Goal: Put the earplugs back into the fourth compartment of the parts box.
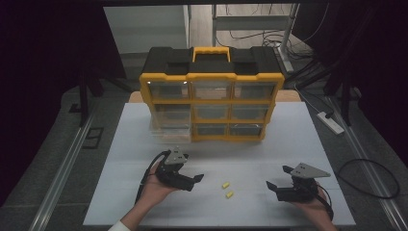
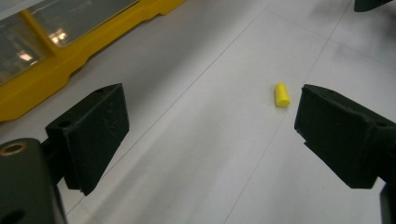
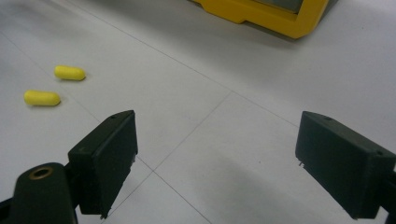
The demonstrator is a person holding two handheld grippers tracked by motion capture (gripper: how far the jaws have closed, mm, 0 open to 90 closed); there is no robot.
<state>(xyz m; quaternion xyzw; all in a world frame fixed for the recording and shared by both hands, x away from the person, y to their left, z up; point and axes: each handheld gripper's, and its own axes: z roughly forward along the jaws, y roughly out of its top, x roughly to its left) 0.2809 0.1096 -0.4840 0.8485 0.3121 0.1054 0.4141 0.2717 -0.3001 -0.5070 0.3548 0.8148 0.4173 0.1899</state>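
Resting low over the near part of the white table (image 1: 144, 192), both hands are in shot, each holding a gripper just above the surface. The left gripper (image 1: 195, 180) sits at near left, its jaws spread wide and nothing between them; in the left gripper view (image 2: 210, 135) the gap frames bare table, with one yellow earplug (image 2: 282, 94) lying beyond the jaws, close to the right-hand one. The right gripper (image 1: 279, 180) is at near right, jaws just as wide apart and empty, and in the right gripper view (image 3: 215, 163) there is only white table between them.

Between the two grippers, on the high view, lie two small yellow earplugs: one (image 1: 224, 185) a touch farther, the other (image 1: 229, 194) a touch nearer, close together but not touching. The right gripper view catches the same pair off to its left, the far earplug (image 3: 69, 73) and the near earplug (image 3: 42, 98), lying roughly parallel.

At the far side of the table stands a yellow and black drawer organiser (image 1: 211, 91) with a yellow handle (image 1: 211, 52) on top and rows of clear drawers on its front. One clear drawer (image 1: 166, 130) at lower left is pulled out toward the near side. Its yellow base edge shows in both gripper views.
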